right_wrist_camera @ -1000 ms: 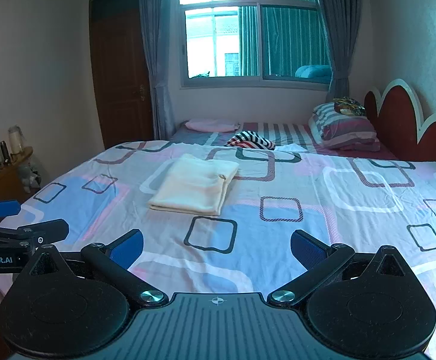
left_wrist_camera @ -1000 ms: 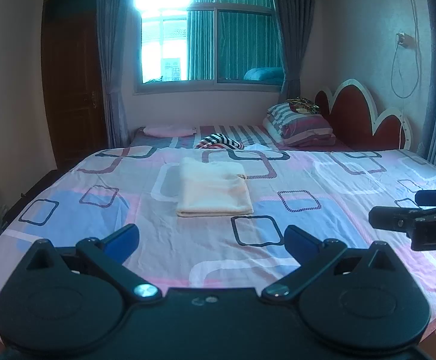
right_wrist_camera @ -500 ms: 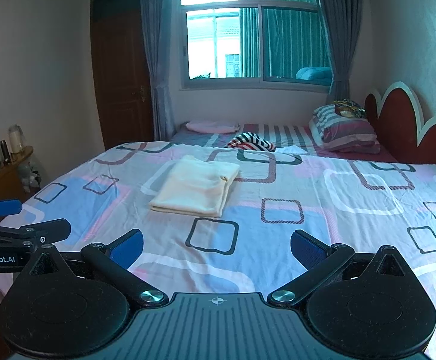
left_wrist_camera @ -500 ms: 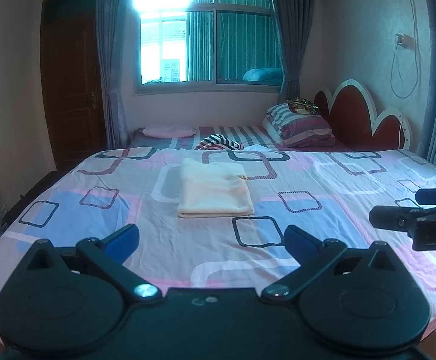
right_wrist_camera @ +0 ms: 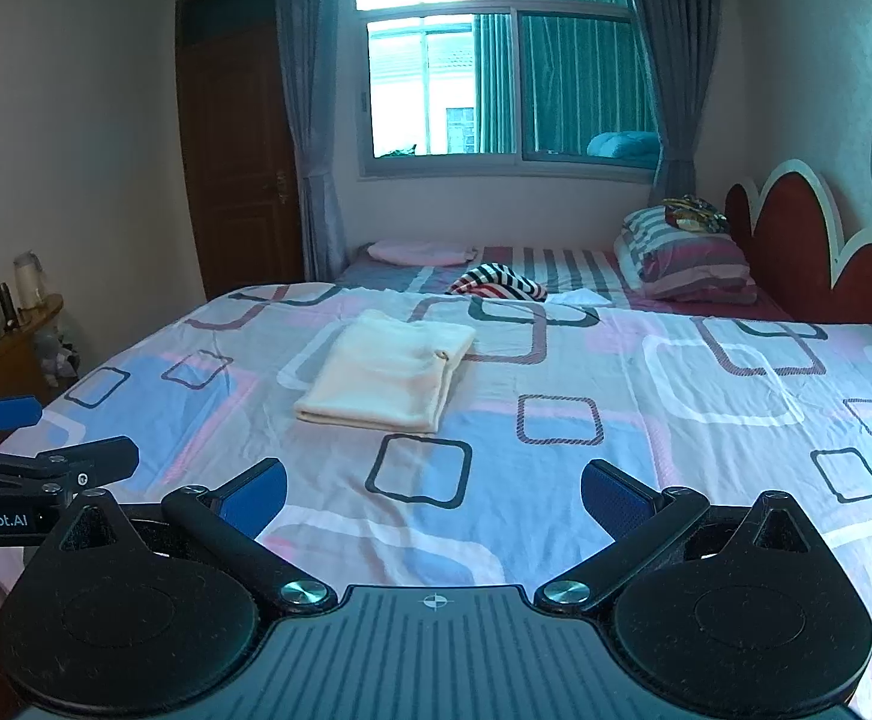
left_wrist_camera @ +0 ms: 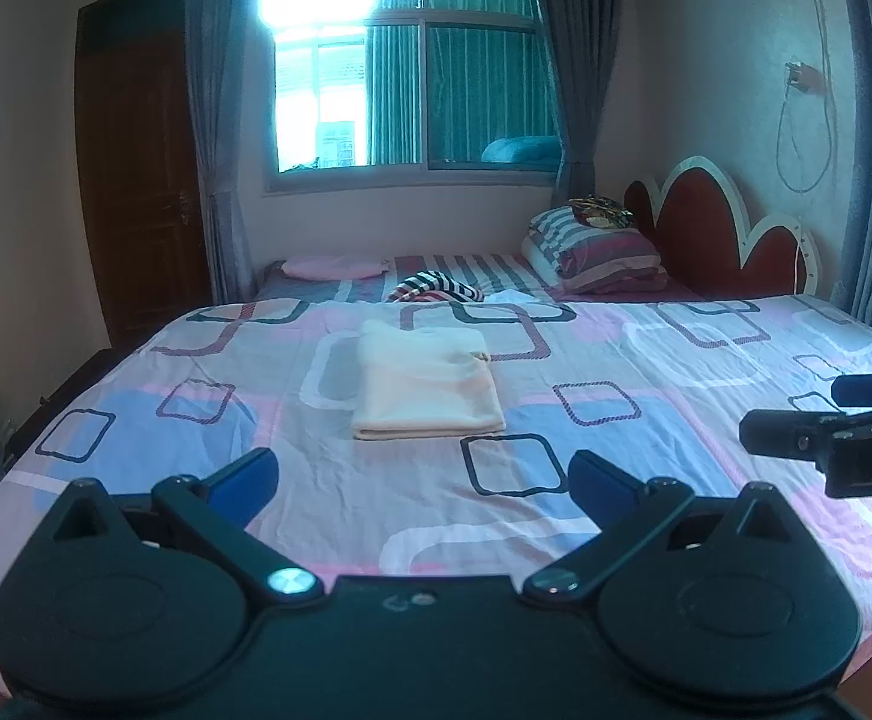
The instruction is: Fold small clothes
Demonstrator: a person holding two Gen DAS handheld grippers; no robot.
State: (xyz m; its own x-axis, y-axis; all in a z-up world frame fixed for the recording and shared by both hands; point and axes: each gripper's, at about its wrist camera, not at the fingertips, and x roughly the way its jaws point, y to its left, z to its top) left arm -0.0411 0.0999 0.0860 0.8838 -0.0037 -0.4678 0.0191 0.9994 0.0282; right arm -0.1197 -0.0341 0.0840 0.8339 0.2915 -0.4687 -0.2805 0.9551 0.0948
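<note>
the left gripper (left_wrist_camera: 423,483) hangs above the near edge of the bed (left_wrist_camera: 646,480), its blue-padded fingers (left_wrist_camera: 243,480) spread wide apart with nothing between them. the right gripper (right_wrist_camera: 432,489) is held the same way, its fingers (right_wrist_camera: 613,495) parted and empty over the patterned bedsheet (right_wrist_camera: 616,480). each gripper shows at the edge of the other's view: the right one at the right edge of the left wrist view, the left one at the left edge of the right wrist view, both off the cloth.

the cream garment (left_wrist_camera: 426,387) lies folded into a neat rectangle on the middle of the bed, flat on the sheet, well ahead of both grippers and touched by neither. in the right wrist view the same folded piece (right_wrist_camera: 387,375) sits left of centre, its folded edge toward the camera.

farther back, a black, white and red striped garment (left_wrist_camera: 436,287) lies crumpled at the far edge of the sheet, with a pink cloth (left_wrist_camera: 333,267) to its left. striped pillows (left_wrist_camera: 598,252) are stacked at the right by the red headboard (left_wrist_camera: 718,234). a window (right_wrist_camera: 514,75) with grey curtains fills the far wall, and a brown door (right_wrist_camera: 237,156) stands to its left.
</note>
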